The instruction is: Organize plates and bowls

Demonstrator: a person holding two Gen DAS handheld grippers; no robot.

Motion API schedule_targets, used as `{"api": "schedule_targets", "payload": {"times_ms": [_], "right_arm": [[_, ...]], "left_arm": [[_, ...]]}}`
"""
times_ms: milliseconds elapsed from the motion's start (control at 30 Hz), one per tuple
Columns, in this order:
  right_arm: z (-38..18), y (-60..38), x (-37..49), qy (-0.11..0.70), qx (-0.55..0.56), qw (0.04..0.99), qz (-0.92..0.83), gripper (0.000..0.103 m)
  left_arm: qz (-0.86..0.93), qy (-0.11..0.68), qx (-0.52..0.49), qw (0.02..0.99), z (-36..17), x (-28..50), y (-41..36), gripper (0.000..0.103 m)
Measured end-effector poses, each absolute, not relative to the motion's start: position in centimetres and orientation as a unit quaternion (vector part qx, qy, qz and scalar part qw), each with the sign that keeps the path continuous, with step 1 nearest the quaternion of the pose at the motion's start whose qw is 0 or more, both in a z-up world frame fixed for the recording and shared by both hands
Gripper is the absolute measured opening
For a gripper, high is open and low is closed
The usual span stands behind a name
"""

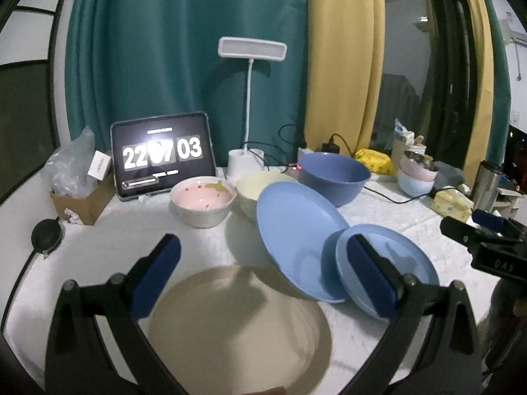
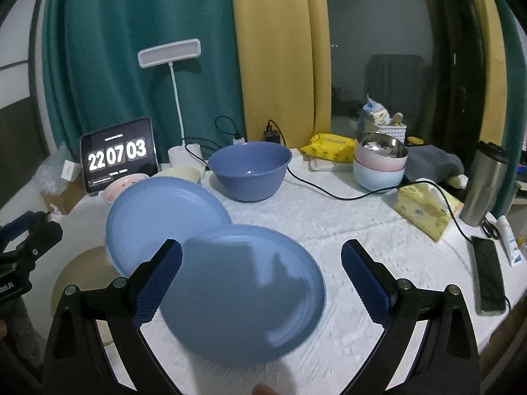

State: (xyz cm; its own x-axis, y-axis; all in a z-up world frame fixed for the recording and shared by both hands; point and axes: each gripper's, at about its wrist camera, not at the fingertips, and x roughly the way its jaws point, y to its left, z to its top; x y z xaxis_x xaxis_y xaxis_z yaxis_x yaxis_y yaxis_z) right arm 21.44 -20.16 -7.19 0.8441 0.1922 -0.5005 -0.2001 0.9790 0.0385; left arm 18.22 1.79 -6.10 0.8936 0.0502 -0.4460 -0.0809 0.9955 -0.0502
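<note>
A beige plate (image 1: pixel 237 322) lies on the white table just below my left gripper (image 1: pixel 263 247), which is open with its fingers on either side of the plate. To its right a large blue plate (image 1: pixel 296 230) overlaps a second blue plate (image 1: pixel 395 263). That second blue plate (image 2: pixel 243 289) sits between the fingers of my open right gripper (image 2: pixel 262 247), untouched. Behind stand a pink bowl (image 1: pixel 202 202), a cream bowl (image 1: pixel 253 191) and a dark blue bowl (image 2: pixel 250 171). A stack of bowls (image 2: pixel 378 164) with a steel one on top is at the back right.
A tablet clock (image 1: pixel 163 154), a white desk lamp (image 1: pixel 252 49) and a cardboard box (image 1: pixel 79 204) line the back left. A black cable (image 2: pixel 329 191), a tissue pack (image 2: pixel 425 207), a steel tumbler (image 2: pixel 484 184) and a phone (image 2: pixel 490 273) occupy the right side.
</note>
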Motion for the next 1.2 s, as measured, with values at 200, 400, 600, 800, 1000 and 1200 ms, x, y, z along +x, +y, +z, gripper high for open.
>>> {"api": "schedule_targets", "payload": {"times_ms": [200,400,600,800,1000,1200], "right_arm": [[-7.8,-19.5,24.4,0.277,-0.012,0.955,0.109,0.1],[-8.2,-18.8,26.6,0.289,-0.01,0.95,0.121,0.1],[-8.3,-16.9,29.2,0.301,-0.022,0.943,0.14,0.1],[-8.4,-15.4,32.8,0.321,-0.029,0.933,0.162,0.097],[-10.4,-13.8,36.9,0.363,-0.027,0.914,0.18,0.084],[-13.4,-13.0,39.7,0.408,-0.023,0.893,0.188,0.068]], "left_arm": [[0.038,0.241,-0.034,0.969,-6.7,20.2,2.2,0.101],[0.042,0.252,-0.031,0.966,-7.0,22.0,2.5,0.101],[0.042,0.274,-0.038,0.96,-7.5,24.4,3.3,0.089],[0.027,0.308,-0.044,0.95,-8.7,26.9,3.3,0.075],[0.014,0.351,-0.055,0.935,-10.8,29.0,3.1,0.051],[0.005,0.371,-0.063,0.926,-12.0,29.9,3.1,0.036]]}}
